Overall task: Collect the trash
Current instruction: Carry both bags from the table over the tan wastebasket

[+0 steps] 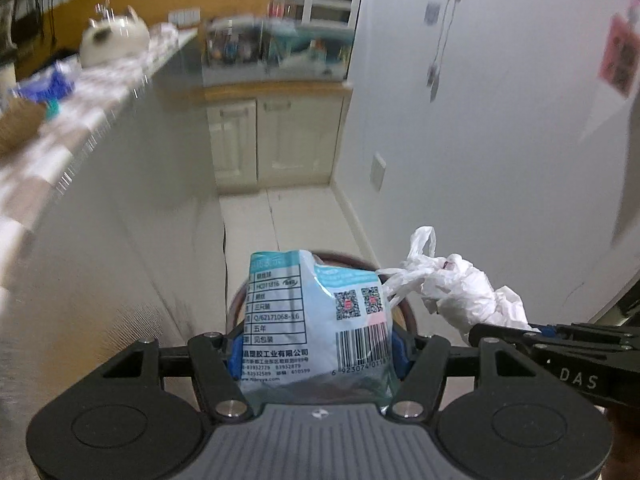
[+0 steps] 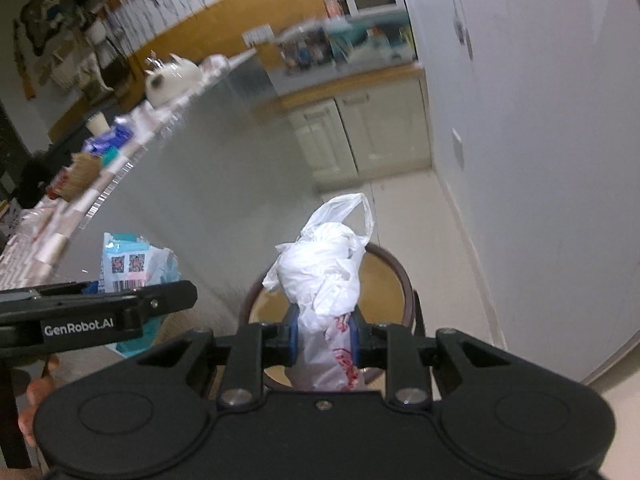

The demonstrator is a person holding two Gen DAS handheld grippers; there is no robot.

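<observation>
Blue pads on the left claw [image 1: 316,354] are clamped on a pale blue plastic packet [image 1: 316,312], a flat, glossy pouch printed with a table of text, two square codes and a barcode; its jaws stand fairly wide because the packet fills the gap between them. The right claw [image 2: 323,346] is pinched much narrower on a crumpled white plastic bag [image 2: 326,280], thin and wrinkled, with red print near the pads and one handle loop sticking up at the top. Both bits of trash are held in the air, side by side, over a round bin [image 2: 394,280] with a dark brown rim and a tan inside that stands on the pale tiled floor [image 2: 436,236]. Off to the left runs a long tabletop [image 1: 60,140] with a checked cover, carrying a white rounded teapot [image 1: 114,42], a woven basket [image 1: 16,128] and some blue wrapping [image 1: 46,86], all smeared by blur. A smooth white wall [image 1: 500,140] is on the right, and cream cupboard doors [image 1: 276,140] close off the far end.
</observation>
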